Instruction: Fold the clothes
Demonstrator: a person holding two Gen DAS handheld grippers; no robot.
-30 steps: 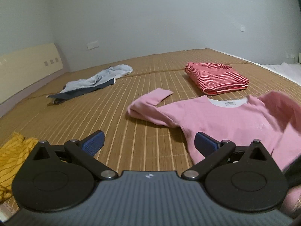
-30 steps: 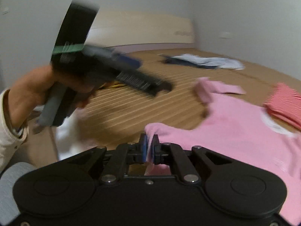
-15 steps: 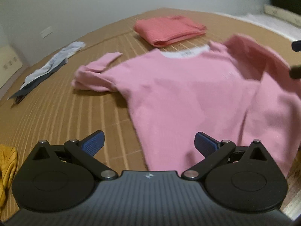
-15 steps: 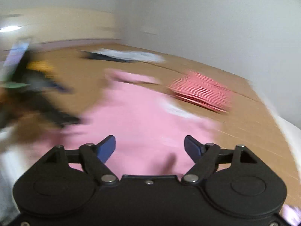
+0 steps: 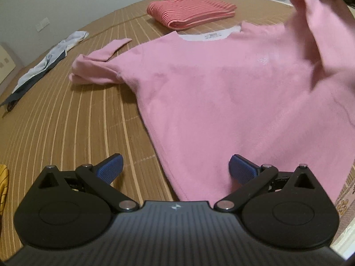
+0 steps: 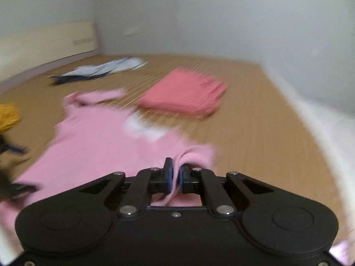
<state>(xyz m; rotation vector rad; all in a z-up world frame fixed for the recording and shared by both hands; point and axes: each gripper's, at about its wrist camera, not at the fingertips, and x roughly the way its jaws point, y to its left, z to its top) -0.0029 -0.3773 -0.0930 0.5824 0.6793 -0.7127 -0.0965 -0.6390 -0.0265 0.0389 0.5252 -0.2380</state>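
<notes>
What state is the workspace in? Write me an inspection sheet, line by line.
Surface: bamboo mat over a bed.
Job's things: pink sweatshirt spread flat, one sleeve raised; folded red striped top beyond it.
Clutter: crumpled blue-and-white garment and yellow garment at the mat's edges.
Grippers: left claw open over the sweatshirt's hem; right claw has just been closing, now shut on pink fabric.
Cables: nothing seen.
Surroundings: grey walls, pale headboard.

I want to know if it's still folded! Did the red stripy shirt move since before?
No. The red stripy shirt lies folded on the mat beyond the pink top's collar, as before; only the cameras shifted.
</notes>
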